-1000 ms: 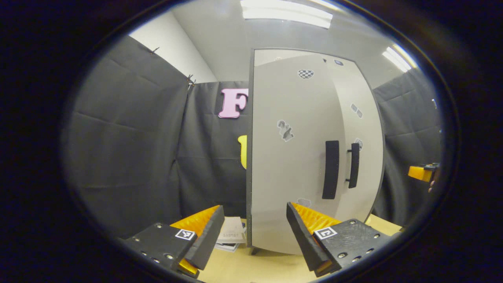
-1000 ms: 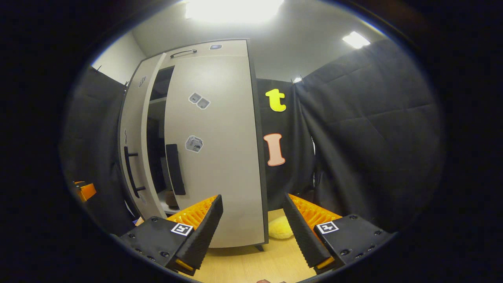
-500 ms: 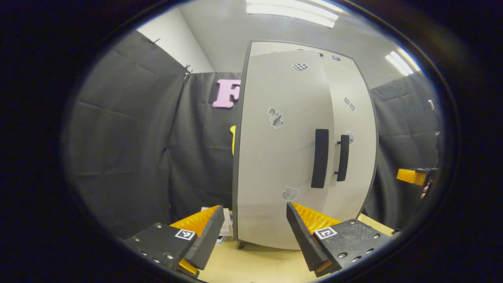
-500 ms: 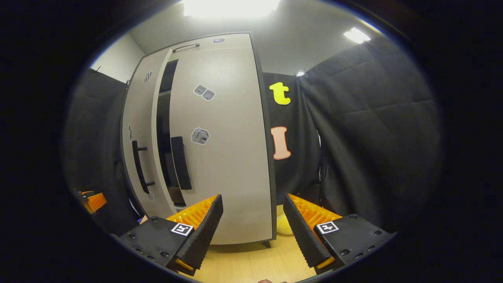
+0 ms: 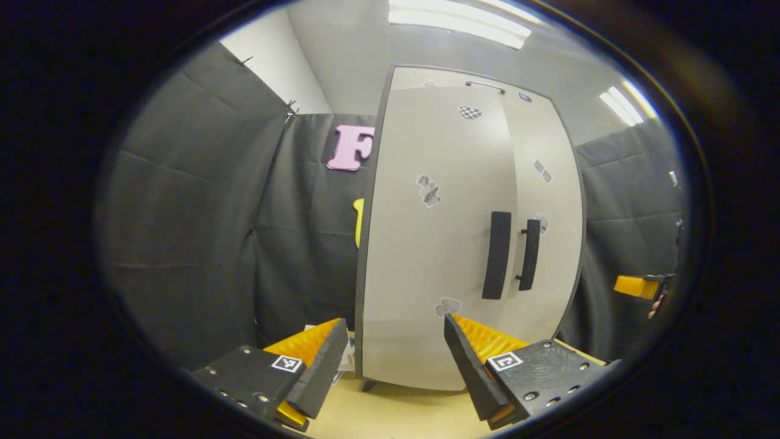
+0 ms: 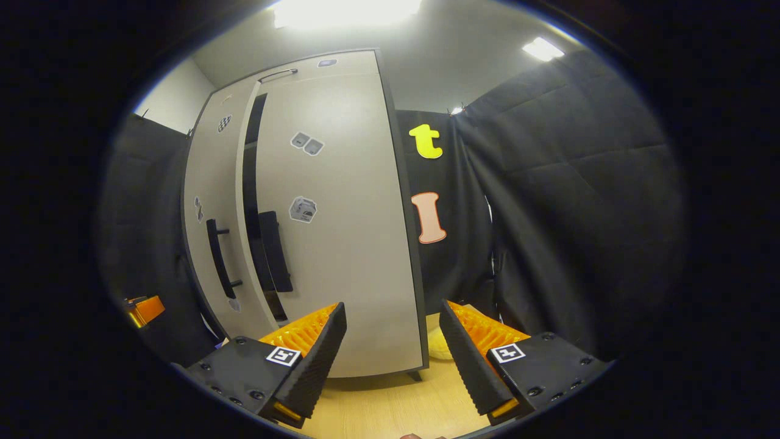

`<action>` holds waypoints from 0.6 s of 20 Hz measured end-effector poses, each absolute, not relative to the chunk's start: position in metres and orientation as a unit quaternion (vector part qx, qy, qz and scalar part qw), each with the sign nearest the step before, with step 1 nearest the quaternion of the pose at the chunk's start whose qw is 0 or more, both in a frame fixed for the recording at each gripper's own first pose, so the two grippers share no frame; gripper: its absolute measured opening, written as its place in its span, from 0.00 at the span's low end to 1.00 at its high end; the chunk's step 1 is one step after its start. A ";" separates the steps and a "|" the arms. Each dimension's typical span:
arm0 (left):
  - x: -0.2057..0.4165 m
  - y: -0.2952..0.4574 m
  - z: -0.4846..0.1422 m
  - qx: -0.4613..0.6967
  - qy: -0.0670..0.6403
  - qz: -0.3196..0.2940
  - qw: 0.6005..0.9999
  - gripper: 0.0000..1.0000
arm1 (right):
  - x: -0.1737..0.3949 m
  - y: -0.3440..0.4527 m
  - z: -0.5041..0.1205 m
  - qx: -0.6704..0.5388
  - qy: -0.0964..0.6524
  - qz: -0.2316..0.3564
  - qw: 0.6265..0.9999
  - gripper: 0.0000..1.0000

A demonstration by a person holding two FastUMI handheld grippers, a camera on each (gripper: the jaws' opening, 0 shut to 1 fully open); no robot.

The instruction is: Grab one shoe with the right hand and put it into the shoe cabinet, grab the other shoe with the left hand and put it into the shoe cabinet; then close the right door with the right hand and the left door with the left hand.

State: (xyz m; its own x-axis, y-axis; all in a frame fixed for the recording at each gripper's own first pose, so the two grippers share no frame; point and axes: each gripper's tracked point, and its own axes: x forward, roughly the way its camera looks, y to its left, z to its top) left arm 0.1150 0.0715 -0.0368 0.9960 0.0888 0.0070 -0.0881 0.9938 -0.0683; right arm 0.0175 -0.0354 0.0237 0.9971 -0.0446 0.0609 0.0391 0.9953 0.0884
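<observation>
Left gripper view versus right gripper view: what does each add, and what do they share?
Left gripper view: papers by the cabinet's left foot. Right gripper view: a dark gap between the doors, and a yellow thing on the floor at the cabinet's right. Shared: the cabinet, its black handles, and open tongs below: left tongs, right tongs.

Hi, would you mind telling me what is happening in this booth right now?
A person holds a gripper in each hand in front of a shoe cabinet. Both the left gripper and the right gripper are open and hold nothing. The right door looks shut, while the left door stands slightly ajar, a dark gap showing between the two in the right gripper view.
</observation>
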 end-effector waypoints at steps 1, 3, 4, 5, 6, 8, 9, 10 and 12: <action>0.115 0.071 -0.037 -0.033 -0.005 0.042 0.999 0.93 | 0.017 -0.035 0.024 0.043 -0.032 -0.021 0.998 0.97; 0.114 0.070 -0.037 -0.029 -0.004 0.038 0.999 0.93 | 0.017 -0.035 0.025 0.045 -0.033 -0.020 0.998 0.97; 0.114 0.068 -0.038 -0.028 -0.002 0.036 0.999 0.93 | 0.016 -0.034 0.025 0.046 -0.033 -0.018 0.998 0.97; 0.114 0.067 -0.040 -0.029 0.000 0.032 0.999 0.93 | 0.016 -0.033 0.026 0.048 -0.034 -0.016 0.998 0.97; 0.113 0.065 -0.040 -0.032 0.002 0.028 0.999 0.93 | 0.016 -0.032 0.028 0.049 -0.037 -0.013 0.998 0.97; 0.110 0.064 -0.035 -0.041 -0.004 0.024 0.999 0.93 | 0.015 -0.031 0.027 0.049 -0.040 -0.012 0.998 0.97; 0.109 0.065 -0.034 -0.042 -0.004 0.026 0.999 0.93 | 0.016 -0.030 0.025 0.048 -0.035 -0.010 0.998 0.98; 0.110 0.068 -0.035 -0.042 -0.003 0.029 0.999 0.93 | 0.016 -0.029 0.024 0.046 -0.031 -0.007 0.998 0.97; 0.110 0.067 -0.037 -0.044 -0.004 0.026 0.999 0.93 | 0.014 -0.031 0.026 0.038 -0.037 -0.010 0.999 0.97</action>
